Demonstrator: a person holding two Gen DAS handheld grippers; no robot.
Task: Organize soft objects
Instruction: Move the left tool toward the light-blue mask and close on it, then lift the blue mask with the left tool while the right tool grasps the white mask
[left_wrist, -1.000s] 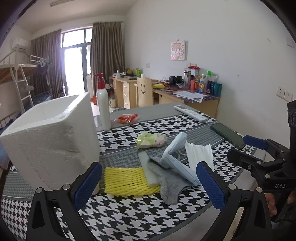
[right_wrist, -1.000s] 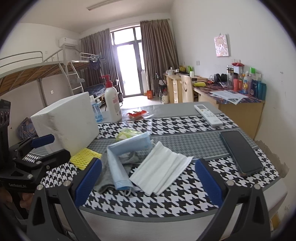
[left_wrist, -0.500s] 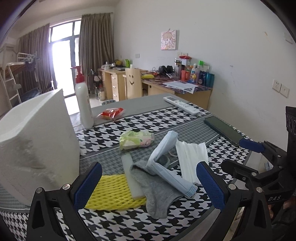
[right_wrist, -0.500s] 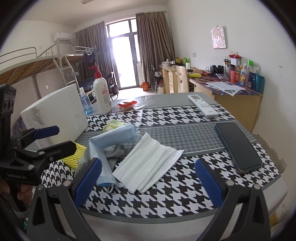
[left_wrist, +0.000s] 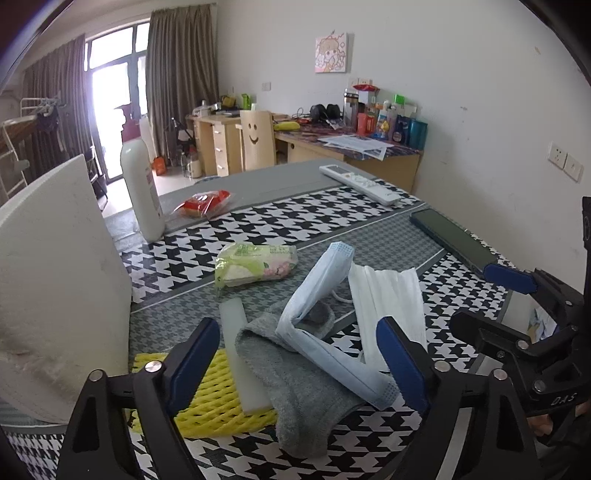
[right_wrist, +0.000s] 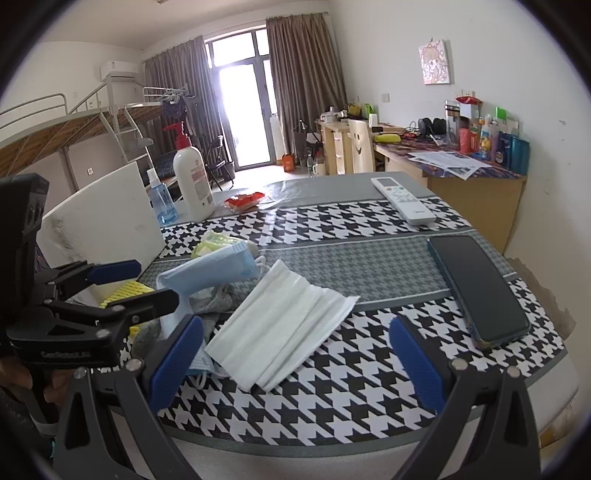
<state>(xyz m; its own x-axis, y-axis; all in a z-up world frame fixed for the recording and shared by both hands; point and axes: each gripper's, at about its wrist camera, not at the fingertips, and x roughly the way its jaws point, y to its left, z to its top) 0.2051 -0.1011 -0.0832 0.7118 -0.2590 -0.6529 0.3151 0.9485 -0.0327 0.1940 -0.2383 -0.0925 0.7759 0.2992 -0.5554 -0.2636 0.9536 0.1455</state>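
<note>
Houndstooth table (right_wrist: 362, 384), left claw (left_wrist: 299, 360) closing over grey sock (left_wrist: 295, 387), nothing gripped, right claw (right_wrist: 295, 350) marked "DAS", wide apart

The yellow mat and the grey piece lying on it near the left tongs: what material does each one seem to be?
The yellow mat looks like foam netting, matte: its strands are thick, puffy and woven into an open mesh. The grey piece looks like knitted fabric, probably a sock: a fuzzy surface, limp folds and a rounded end. The exact fibre cannot be told.
</note>
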